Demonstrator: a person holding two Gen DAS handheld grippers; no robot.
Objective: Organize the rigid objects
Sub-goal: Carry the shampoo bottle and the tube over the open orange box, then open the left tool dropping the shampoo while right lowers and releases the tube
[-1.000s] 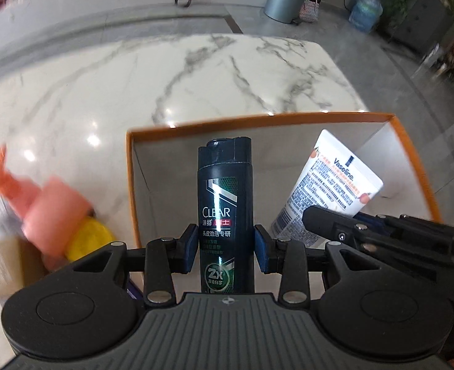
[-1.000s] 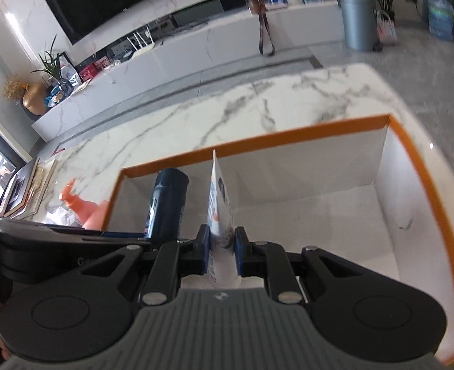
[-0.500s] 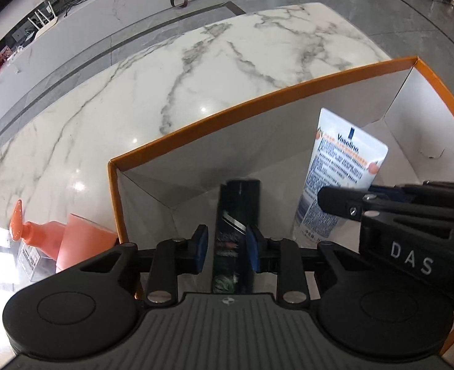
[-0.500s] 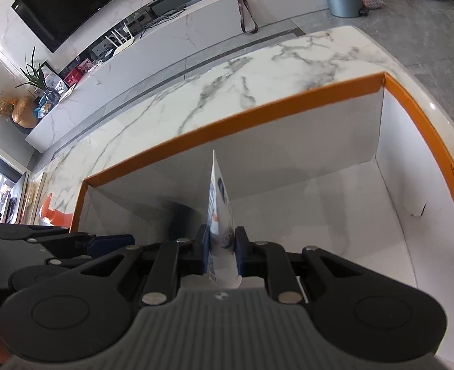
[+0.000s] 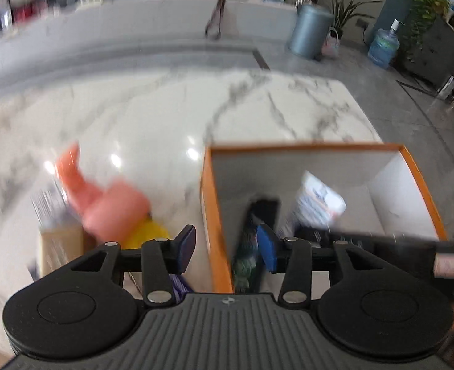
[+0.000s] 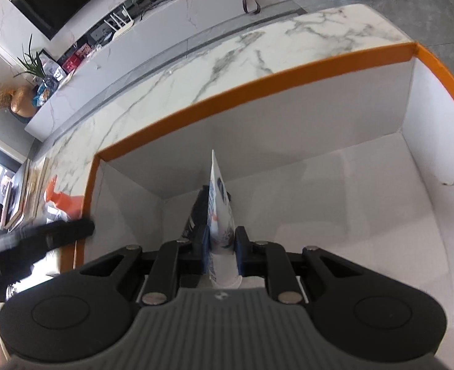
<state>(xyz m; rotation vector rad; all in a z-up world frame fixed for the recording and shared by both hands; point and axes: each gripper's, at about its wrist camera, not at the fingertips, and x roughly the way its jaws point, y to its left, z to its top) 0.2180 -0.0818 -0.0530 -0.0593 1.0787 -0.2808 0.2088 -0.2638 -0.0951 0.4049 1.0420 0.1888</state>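
Note:
An orange-rimmed white box (image 5: 209,203) (image 6: 257,80) stands on the marble table. The dark Clear shampoo bottle (image 5: 254,225) lies inside it near the left wall; part of it shows in the right wrist view (image 6: 197,212). My left gripper (image 5: 225,246) is open and empty, straddling the box's left wall above the bottle. My right gripper (image 6: 222,243) is shut on the white Vaseline tube (image 6: 219,203), held upright inside the box; it also shows in the left wrist view (image 5: 317,200). The left view is blurred.
Left of the box lie a pink pump bottle (image 5: 103,200), a yellow object (image 5: 148,232) and a beige block (image 5: 60,251). The table's far edge drops to a grey floor with a metal bin (image 5: 308,30).
My left gripper has opened and let go of the shampoo bottle, which now lies in the box. The gripper has pulled back and to the left. My right gripper has sunk deeper into the box with the tube.

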